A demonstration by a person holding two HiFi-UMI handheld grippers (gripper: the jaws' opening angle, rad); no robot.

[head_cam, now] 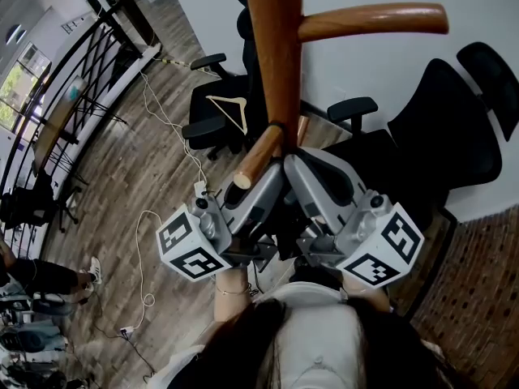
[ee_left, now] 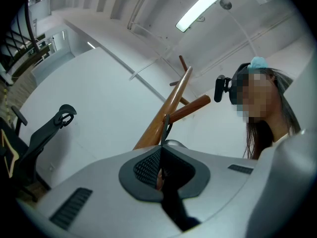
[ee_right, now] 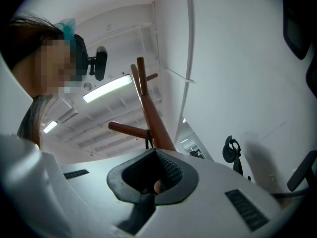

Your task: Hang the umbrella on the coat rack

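The head view looks steeply down from close behind the left gripper (head_cam: pixel 268 178) and right gripper (head_cam: pixel 298 168). Each gripper view faces upward along its jaws; all share the coat rack (head_cam: pixel 274 55) and the umbrella strap (ee_left: pixel 166 128) just beyond the tips.

two grippers (head_cam: pixel 274 168) (head_cam: pixel 293 164), one coat rack (head_cam: pixel 276 47) (one umbrella (ee_left: pixel 174 209))

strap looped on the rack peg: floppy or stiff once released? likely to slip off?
Likely floppy: the strap is a thin dark band, pulled straight only between the left gripper and the peg. Probably won't slip off: it sits where the peg meets the pole, and the peg slopes upward. The glossy wood may let it slide a little.
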